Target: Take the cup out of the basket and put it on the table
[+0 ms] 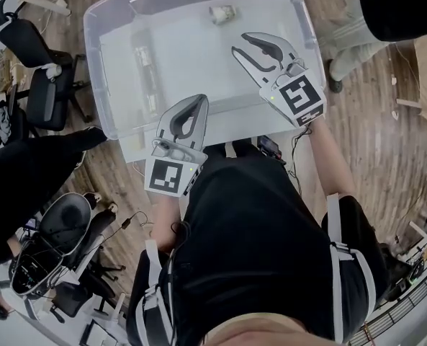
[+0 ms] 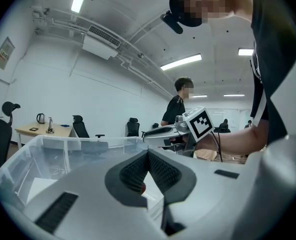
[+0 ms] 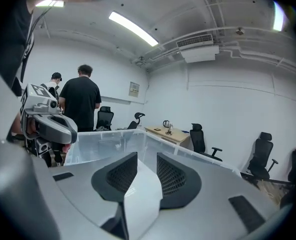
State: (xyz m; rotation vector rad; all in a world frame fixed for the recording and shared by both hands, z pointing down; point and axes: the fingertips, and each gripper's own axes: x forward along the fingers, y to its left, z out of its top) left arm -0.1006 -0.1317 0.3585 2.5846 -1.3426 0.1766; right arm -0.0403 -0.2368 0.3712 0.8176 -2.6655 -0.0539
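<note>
Seen from above, a person in black clothing stands at the near edge of a large clear plastic basket [image 1: 96, 63] with a white floor. The basket fills the top middle of the head view. The cup [image 1: 222, 13], small and pale, lies on its side on the basket's floor, close to the far edge and a little right of its middle, well apart from both grippers. A long pale shape lies inside the basket along the left edge, too blurred to identify. The left gripper [image 1: 197, 105] is held at the basket's near edge, about midway along it, pointing toward the far edge. Its two dark ribbed pads are pressed together at the tips with nothing between them. The right gripper [image 1: 242, 43] is over the right part of the basket, closer to the right edge than to the middle, angled toward the far left corner. Its jaws stand apart, and only the white floor of the basket shows in the gap, so it grips nothing. Each gripper carries a cube with black and white square markers at its rear, nearest the person. The basket sits above a wooden plank floor [image 1: 386, 143]. Black office chairs [image 1: 44, 85] stand to the left of it. In the right gripper view, another person [image 3: 80, 101] in a black shirt stands beyond the basket, back turned. A small wooden side table [image 3: 172, 133] with a kettle on it stands against the white wall.
</note>
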